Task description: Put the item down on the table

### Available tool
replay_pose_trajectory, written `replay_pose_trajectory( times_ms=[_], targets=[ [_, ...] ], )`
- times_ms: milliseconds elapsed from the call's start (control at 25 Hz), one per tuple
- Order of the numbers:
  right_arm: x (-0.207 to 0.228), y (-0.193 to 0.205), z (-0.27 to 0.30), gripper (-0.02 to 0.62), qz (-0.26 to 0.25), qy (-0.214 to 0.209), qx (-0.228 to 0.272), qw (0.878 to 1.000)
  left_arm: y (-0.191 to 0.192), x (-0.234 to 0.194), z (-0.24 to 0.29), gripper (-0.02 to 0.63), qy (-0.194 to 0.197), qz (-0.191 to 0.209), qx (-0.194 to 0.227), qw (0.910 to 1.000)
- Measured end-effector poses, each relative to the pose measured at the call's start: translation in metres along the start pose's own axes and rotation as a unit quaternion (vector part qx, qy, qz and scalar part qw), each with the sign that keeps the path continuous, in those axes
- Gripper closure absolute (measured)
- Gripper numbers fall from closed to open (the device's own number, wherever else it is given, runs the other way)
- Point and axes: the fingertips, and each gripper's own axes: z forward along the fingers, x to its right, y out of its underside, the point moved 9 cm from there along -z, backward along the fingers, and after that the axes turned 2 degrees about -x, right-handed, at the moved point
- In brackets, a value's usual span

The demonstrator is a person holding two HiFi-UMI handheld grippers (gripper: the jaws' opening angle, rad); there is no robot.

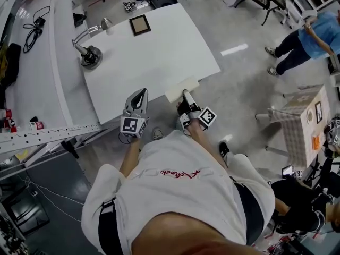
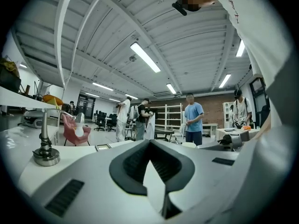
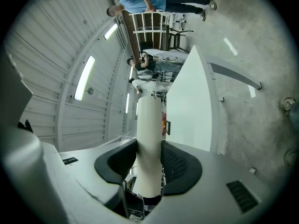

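The item is a flat cream block [image 1: 182, 88] and it hangs level over the near edge of the white table [image 1: 159, 52]. My right gripper [image 1: 186, 94] is shut on its near side. In the right gripper view the block [image 3: 149, 125] stands edge-on between the two black pads, which press on both faces; the table [image 3: 191, 101] lies just beyond it. My left gripper [image 1: 142, 92] hovers over the table's near edge, a hand's width left of the block, with its jaws shut and nothing in them. In its own view the left gripper [image 2: 150, 144] points across the tabletop.
A desk lamp [image 1: 89, 54] stands at the table's left edge and a small framed picture [image 1: 140, 24] lies at its far side. A long bench [image 1: 32, 84] with cables runs along the left. A cloth-covered stand [image 1: 303, 121] and a person [image 1: 308, 36] are on the floor to the right.
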Motion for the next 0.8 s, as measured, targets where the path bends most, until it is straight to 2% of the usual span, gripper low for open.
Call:
replay_pose_trajectory(
  times_ms=[240, 520, 800],
  targets=[
    [0.003, -0.044, 0.021, 0.408, -0.003, 0.003, -0.033, 0.999, -0.009, 0.017, 0.044, 0.589, -0.004, 0.009, 0.001, 1.0],
    [0.001, -0.096, 0.041, 0.408, -0.003, -0.008, -0.059, 0.998, -0.01, 0.042, 0.079, 0.589, -0.033, 0.007, -0.007, 0.9994],
    [0.007, -0.112, 0.049, 0.408, 0.012, -0.006, -0.082, 0.997, -0.007, 0.054, 0.09, 0.589, -0.056, 0.006, -0.02, 0.9982]
  ],
)
